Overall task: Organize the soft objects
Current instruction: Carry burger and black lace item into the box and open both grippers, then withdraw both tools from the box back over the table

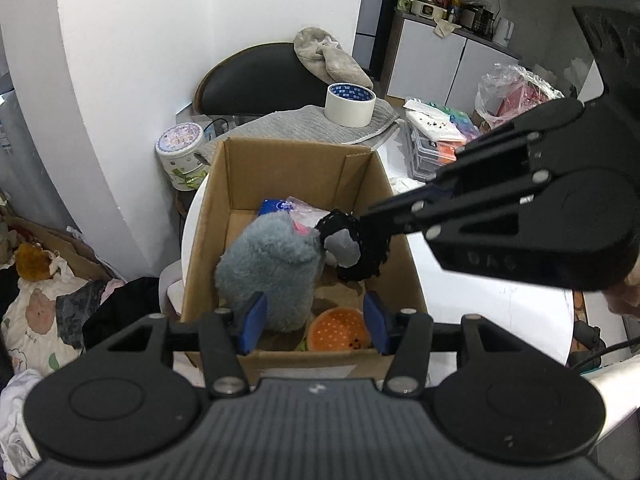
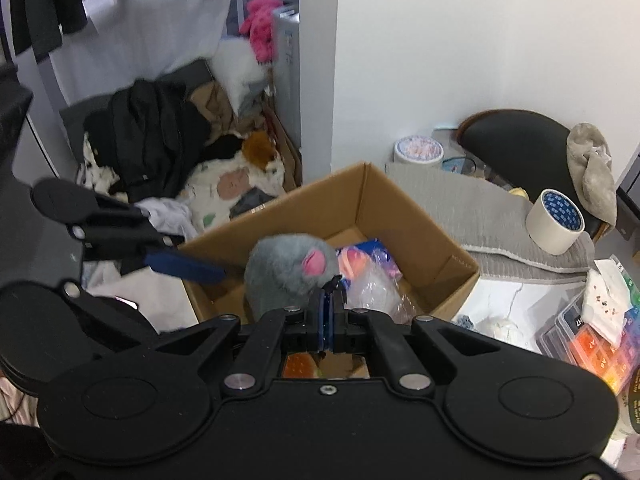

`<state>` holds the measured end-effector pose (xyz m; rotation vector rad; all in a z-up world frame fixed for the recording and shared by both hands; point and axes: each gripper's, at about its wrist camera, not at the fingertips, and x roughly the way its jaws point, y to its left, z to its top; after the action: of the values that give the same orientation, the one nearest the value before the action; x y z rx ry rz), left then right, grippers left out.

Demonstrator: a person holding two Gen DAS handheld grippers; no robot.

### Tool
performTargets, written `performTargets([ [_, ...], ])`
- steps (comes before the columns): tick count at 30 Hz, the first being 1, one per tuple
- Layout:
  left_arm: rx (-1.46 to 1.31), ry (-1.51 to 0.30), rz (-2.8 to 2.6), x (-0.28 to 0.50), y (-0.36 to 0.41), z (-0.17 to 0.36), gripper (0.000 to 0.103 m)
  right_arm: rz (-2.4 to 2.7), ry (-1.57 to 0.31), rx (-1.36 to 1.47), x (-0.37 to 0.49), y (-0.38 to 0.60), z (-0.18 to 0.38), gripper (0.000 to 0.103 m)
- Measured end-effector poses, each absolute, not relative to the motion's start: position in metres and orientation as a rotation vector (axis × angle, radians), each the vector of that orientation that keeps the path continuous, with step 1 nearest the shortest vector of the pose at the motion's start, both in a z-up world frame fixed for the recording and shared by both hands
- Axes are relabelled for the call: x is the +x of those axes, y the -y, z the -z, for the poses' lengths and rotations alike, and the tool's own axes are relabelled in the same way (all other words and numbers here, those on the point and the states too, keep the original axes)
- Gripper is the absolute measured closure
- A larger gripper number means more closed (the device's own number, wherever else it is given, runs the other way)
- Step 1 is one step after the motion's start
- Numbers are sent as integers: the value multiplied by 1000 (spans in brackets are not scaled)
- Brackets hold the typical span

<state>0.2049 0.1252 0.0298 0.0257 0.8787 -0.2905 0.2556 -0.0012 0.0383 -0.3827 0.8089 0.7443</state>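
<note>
Item: 1 grey fuzzy plush toy with pink ear (image 1: pixel 276 272), standing inside the brown cardboard box (image 1: pixel 296 160) on the white table (image 1: pixel 496 304).

Left gripper (image 1: pixel 314 322): jaws part-open, blue pads either side of the plush's base, not pressing.

Right gripper (image 2: pixel 329 312): jaws closed on a black knitted ring-shaped band (image 1: pixel 360 246), above the box.

Risks: the band may snag on the plush's ear or drop outside the box wall; the unsupported plush may topple onto the orange spotted cushion (image 1: pixel 340 330).

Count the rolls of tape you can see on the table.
1. A single white roll of tape with a blue printed core stands on the grey ribbed cloth behind the cardboard box. Others may be hidden among the clutter.
</note>
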Motion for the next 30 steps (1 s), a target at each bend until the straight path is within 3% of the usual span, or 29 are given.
performTargets([
  [3,26,-879,291,205,-127,-30,51,-733,-827,-401,255,-1,-37,95],
  [7,17,-879,291,204,-130,-30,51,-745,-847,-412,253,0,-38,79],
  [15,23,-871,298,202,-124,-32,44,-745,-853,-374,254,14,-39,71],
  [21,26,-864,289,199,-113,-33,43,-732,-829,-310,254,34,-39,51],
  [25,26,-843,282,195,-107,-37,33,-716,-817,-258,252,52,-39,45],
  [30,18,-831,280,189,-95,-40,31,-691,-802,-210,248,75,-36,38],
])
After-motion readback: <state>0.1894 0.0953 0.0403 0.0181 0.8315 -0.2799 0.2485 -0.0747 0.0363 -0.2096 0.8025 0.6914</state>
